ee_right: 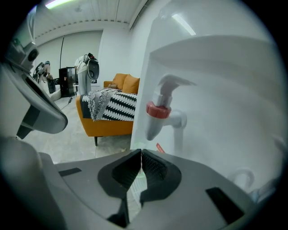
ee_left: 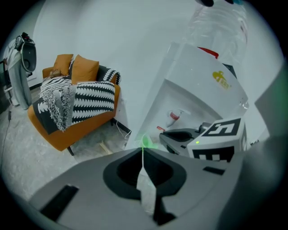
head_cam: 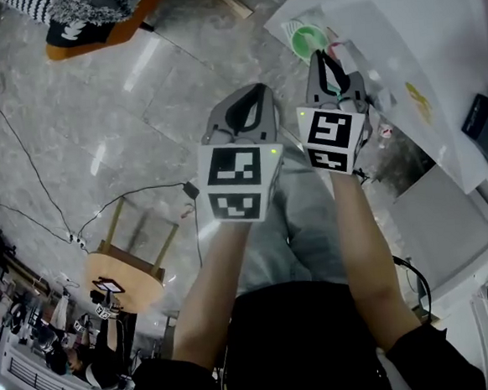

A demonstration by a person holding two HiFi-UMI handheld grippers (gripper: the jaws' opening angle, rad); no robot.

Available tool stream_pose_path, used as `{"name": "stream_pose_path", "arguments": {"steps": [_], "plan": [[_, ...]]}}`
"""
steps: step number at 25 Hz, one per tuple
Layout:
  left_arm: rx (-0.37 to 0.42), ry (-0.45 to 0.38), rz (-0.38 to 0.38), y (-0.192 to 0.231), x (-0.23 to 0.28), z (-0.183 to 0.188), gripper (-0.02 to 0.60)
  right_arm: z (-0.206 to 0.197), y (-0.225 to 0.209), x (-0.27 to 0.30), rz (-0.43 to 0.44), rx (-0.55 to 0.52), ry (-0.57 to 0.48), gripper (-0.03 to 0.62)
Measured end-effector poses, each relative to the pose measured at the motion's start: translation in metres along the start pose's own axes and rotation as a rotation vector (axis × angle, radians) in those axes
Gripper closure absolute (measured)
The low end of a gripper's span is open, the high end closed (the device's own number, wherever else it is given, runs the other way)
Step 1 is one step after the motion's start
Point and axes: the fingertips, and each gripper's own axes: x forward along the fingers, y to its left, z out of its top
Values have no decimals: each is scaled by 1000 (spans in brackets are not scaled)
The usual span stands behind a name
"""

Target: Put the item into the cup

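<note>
Head view, both grippers held out over the floor, side by side.

Left gripper (ee_left: 143, 152): jaws clenched, tips meeting. A pale sliver shows in the slot behind the tips; I cannot tell whether it is a thin item pinched there or just the white surface beyond.

Right gripper (ee_right: 141, 153): jaws also closed tip to tip. Only a ribbed white surface shows through the gap behind them, nothing held that I can make out.

Cup (head_cam: 307, 40): green, mouth up, on the white ledge at the front of the water dispenser (ee_right: 216, 90), judged to be under the tap (ee_right: 159, 112).

Key relation in the head view: the cup lies at 12 o'clock from the right gripper, just past its tips, and at about 1 o'clock from the left gripper, farther off. The right gripper is the nearer one. In the left gripper view a green glow sits straight ahead of the tips, so that gripper already aims at the cup.

Judgement: if the left one carries the item, the coming move is a forward reach toward 1 o'clock.
</note>
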Motion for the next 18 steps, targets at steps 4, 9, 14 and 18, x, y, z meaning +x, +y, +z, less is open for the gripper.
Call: {"name": "stream_pose_path", "arguments": {"steps": [4, 9, 14, 18], "plan": [[-16, -9, 8, 2, -2, 1, 568, -1, 3, 1, 10, 2, -6, 582], [-3, -14, 9, 9, -2, 2, 568, 3, 5, 2, 8, -8, -2, 582], [9, -23, 14, 9, -5, 4, 568, 2, 11, -2, 37, 1, 3, 583], [31, -29, 18, 6, -5, 7, 568, 0, 13, -9, 66, 30, 16, 583]]}}
